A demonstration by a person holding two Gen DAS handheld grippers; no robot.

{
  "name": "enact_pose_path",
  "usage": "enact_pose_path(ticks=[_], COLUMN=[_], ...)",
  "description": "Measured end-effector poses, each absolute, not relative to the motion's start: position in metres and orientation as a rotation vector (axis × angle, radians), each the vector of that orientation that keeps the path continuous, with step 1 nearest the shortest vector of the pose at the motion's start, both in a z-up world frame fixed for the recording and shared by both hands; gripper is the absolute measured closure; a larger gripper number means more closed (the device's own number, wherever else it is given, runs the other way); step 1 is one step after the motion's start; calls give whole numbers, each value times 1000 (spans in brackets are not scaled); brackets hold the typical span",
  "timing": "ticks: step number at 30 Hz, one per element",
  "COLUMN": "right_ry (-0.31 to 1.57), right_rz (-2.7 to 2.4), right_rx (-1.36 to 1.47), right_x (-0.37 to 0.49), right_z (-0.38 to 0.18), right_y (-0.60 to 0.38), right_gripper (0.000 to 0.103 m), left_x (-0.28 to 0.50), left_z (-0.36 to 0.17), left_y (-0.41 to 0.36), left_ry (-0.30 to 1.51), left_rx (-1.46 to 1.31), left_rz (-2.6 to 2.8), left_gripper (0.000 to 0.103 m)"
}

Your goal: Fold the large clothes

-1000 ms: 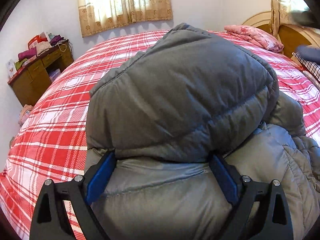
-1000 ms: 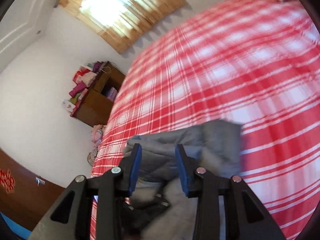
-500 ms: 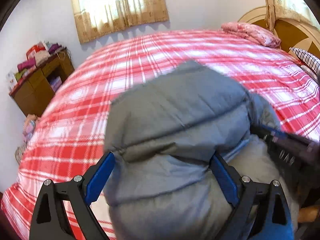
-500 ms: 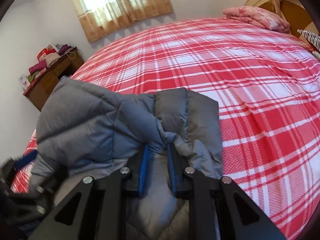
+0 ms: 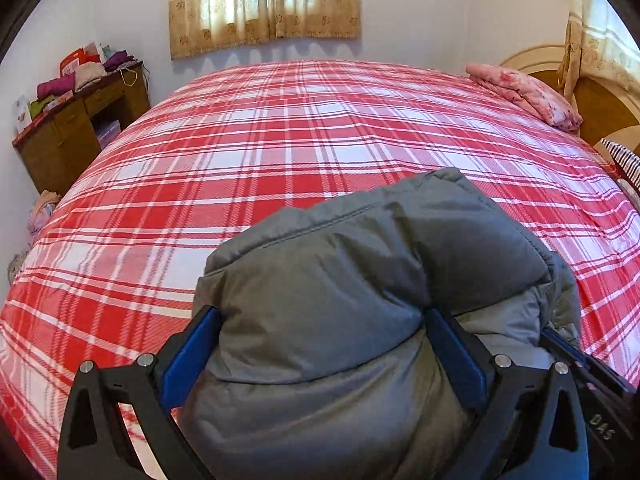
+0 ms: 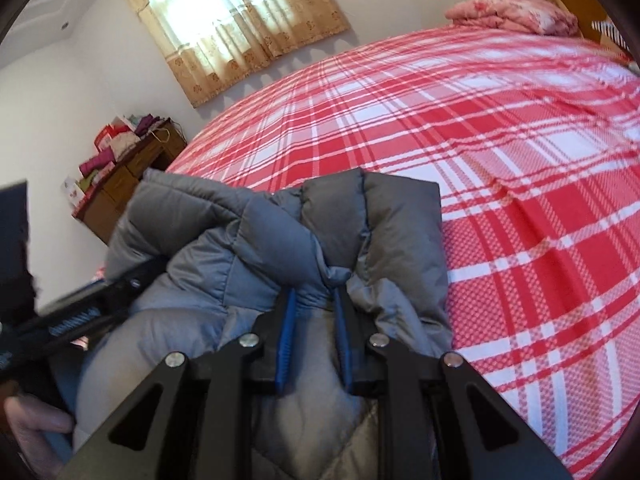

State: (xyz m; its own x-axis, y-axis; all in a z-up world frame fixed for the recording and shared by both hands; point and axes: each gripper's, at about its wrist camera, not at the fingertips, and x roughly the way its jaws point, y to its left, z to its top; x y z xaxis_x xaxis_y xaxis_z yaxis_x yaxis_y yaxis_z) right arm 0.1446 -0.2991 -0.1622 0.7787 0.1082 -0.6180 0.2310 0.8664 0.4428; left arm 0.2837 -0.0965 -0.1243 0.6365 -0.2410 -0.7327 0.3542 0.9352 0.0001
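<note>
A grey puffer jacket [image 5: 360,280] lies bunched at the near edge of a bed with a red plaid cover [image 5: 260,152]. My left gripper [image 5: 320,340] stands wide, its blue pads on either side of a thick folded bundle of the jacket. My right gripper [image 6: 314,304] is shut on a pinched fold of the jacket [image 6: 280,240], just right of the left one. The right gripper's body [image 5: 592,384] shows at the lower right of the left wrist view; the left gripper's body [image 6: 92,304] shows at the left of the right wrist view.
A wooden cabinet [image 5: 76,128] piled with clothes stands left of the bed under a curtained window [image 5: 264,0]. A folded pink quilt [image 5: 528,92] and the headboard [image 5: 600,92] are at the far right. A hand [image 6: 32,428] shows at lower left.
The raised jacket bundle has come down toward the bed's near edge, uncovering most of the plaid cover. My right gripper closed on a fold of the jacket and came in beside the left one.
</note>
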Motion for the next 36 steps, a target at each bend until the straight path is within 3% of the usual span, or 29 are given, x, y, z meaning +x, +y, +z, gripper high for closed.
enact_pose_path(ticks=[24,36], right_ry=[694,768], right_rz=[-106,-101], right_rx=[496,482], right_x=[149,156], right_z=[-163,-152], right_y=[-300,-300], right_gripper=[83,81], left_x=[287,249], left_z=[-141,-95], left_y=[-113,-9], left_ry=[824,863], left_rx=[231,-69], left_rz=[-293,-340], left_gripper=[1,1])
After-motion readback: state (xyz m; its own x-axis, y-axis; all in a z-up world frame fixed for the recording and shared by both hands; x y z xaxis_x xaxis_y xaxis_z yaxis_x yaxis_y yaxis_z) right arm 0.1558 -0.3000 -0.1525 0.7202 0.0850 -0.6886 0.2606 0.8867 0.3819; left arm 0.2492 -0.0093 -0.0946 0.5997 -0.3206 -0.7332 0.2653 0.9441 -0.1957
